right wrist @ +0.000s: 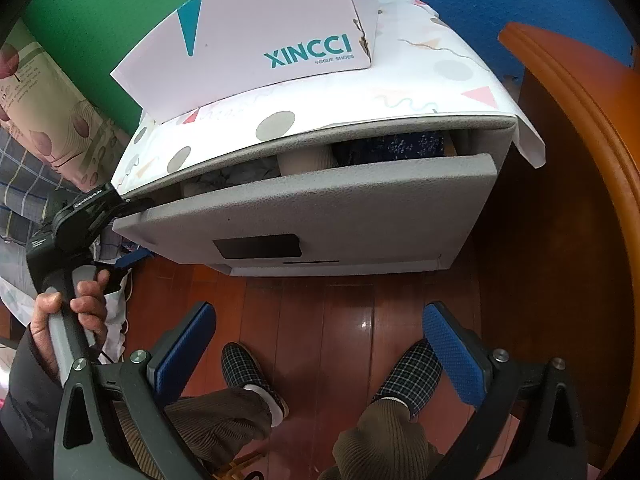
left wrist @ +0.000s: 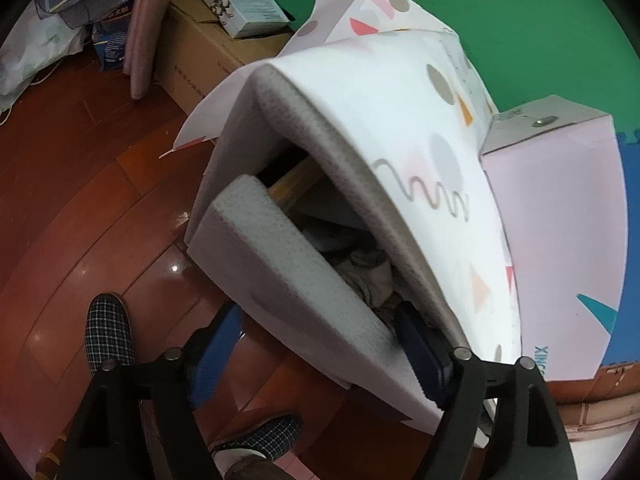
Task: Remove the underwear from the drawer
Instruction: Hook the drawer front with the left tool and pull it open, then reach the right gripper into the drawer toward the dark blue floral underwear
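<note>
Left tool (left wrist: 320,344): spread wide, straddling the drawer front (left wrist: 280,264). One blue pad outside over the floor, the other just inside the gap, near the clothes. Pressing on nothing; grasping nothing.

Right tool (right wrist: 320,344): released, empty, hanging back over the wooden floor (right wrist: 340,300) with checked slippers (right wrist: 244,368) below. Well short of the drawer.

Ahead of the left tool: drawer only partly out, the gap between its front and the cabinet top narrow. Just past the inner pad, crumpled pale and grey fabric, likely the underwear (left wrist: 368,280). From the right view, more bundles along the slot: a pale roll and a dark speckled piece (right wrist: 400,146). Which items are underwear, cannot tell.

Farther: patterned paper cover (left wrist: 420,120) over the cabinet top, pink shoe box (right wrist: 260,48) on it. Beyond, green wall, cardboard boxes off to the left tool's far left.

Step in hand, judged: entering the drawer for a first grasp.
- Gap tight; worth pulling the front out more before reaching in.
- Bring both pads inside the drawer, not either side of the panel.
- Go down onto one garment, pinch a raised fold.
- Lift straight up toward the opening, clear of the overhanging cabinet edge.
- Risk: dragging neighbouring clothes along, snagging the paper cover.
</note>
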The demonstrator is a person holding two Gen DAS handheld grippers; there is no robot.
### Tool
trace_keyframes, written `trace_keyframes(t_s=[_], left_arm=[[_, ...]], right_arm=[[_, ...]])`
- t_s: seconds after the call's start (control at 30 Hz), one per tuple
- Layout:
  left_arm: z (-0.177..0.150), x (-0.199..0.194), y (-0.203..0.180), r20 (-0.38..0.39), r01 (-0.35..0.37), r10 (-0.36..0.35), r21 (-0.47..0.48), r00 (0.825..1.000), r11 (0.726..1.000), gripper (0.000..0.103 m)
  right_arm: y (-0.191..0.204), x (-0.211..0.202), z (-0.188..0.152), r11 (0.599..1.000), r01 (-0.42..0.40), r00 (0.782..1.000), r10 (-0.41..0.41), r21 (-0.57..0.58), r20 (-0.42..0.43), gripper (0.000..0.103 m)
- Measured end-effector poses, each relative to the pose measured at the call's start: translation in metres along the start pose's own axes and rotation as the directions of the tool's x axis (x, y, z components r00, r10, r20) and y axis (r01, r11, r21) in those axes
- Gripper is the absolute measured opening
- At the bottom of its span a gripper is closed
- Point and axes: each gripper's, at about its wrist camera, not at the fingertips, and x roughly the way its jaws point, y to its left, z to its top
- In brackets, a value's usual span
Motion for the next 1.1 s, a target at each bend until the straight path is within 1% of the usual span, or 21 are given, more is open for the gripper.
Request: trace_keyframes(t_s=[0.13, 0.3, 0.47, 0.63, 0.83, 1.1], left_arm=[[0.0, 0.005, 0.002, 0.007, -0.017, 0.017, 0.006, 1.0, 1.0, 0.085], [-0.006, 0.002, 0.003, 0.001, -0.018, 0.018, 0.041, 1.0, 0.999, 0.085], [-0.011, -0.004, 0.005, -0.01, -0.046, 0.047, 0.082, 0.999, 0.996, 0.085], [-0.019, -0.013, 0.012, -0.051, -0.076, 0.082, 0.117, 0.995, 0.99, 0.085], [-0.038, -0.029, 0.014, -0.072, -0.136, 0.155, 0.211, 0.985, 0.968, 0.085], [-0.06, -0.044, 0.03, -0.165, -0.169, 0.214, 0.25, 0.963, 0.953, 0.086]], right_arm=[[-0.001, 0.001, 0.0, 1.0, -0.002, 1.0, 0.002, 0.004, -0.007, 0.103], [-0.001, 0.001, 0.001, 1.0, 0.001, 1.0, -0.001, 0.002, -0.001, 0.103], [0.002, -0.007, 0.0, 1.0, 0.005, 0.999, -0.005, -0.016, 0.04, 0.103], [0.004, -0.014, -0.001, 1.0, 0.012, 0.997, -0.011, -0.024, 0.076, 0.103], [0.006, -0.021, -0.002, 0.999, 0.023, 0.994, -0.02, -0.032, 0.11, 0.103], [0.008, -0.024, -0.002, 0.999, 0.035, 0.992, -0.03, -0.038, 0.121, 0.103]])
